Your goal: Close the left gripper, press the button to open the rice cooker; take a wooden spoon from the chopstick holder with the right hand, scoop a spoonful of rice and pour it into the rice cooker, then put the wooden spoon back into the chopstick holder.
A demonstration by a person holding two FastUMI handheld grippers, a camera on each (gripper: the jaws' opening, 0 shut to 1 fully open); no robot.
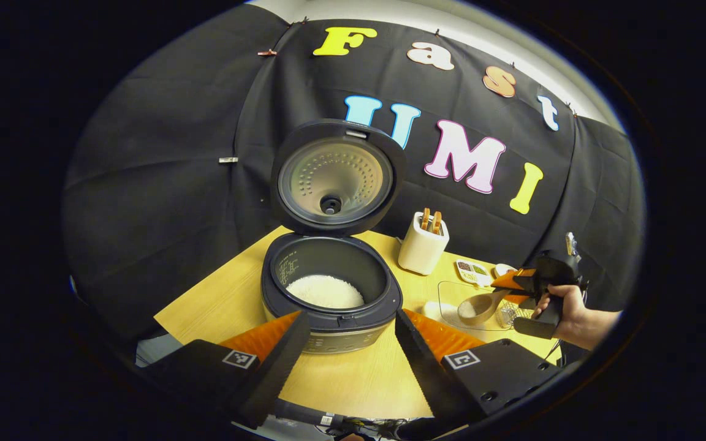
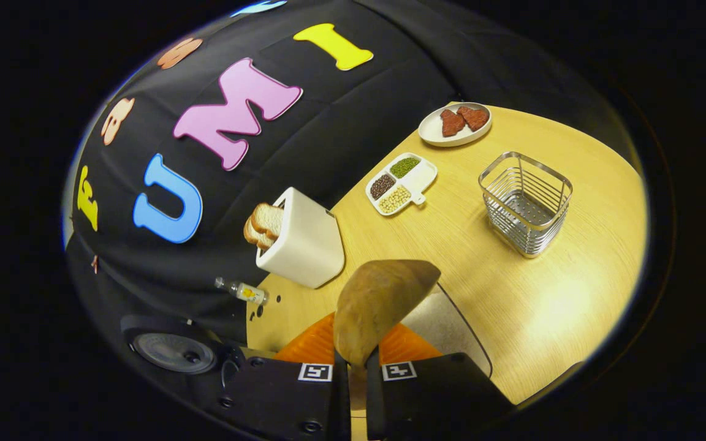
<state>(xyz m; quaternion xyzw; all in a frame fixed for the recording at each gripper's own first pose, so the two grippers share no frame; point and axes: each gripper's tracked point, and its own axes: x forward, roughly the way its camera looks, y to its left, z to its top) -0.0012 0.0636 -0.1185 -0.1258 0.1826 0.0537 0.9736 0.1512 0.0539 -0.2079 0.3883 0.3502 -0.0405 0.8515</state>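
Table: light wood, carries everything. All places below are given from the rice cooker.

Rice cooker: lid swung fully up, inner pot with a low mound of white rice. The button step looks done.

Toaster: just beyond the cooker's far right corner, 2 bread slices standing in it. In the right gripper view a wire basket, likely the chopstick holder, stands well off from the cooker side; a 3-part tray of beans and a plate with 2 red pieces lie beyond it.

Clear flat rice container: right of the cooker, near the basket.

Left gripper: jaws spread wide, holding nothing, hanging in front of the cooker.

Right gripper: fingers nearly together, clamped on the handle of the wooden spoon. A hand carries it right of the cooker, bowl over the clear container.

Step in hand, as I judge it: scooping. Whether the bowl is loaded, cannot tell. Advice: keep the bowl level, lift clear of the container edge, travel low toward the pot, tip only once over the rice mound.
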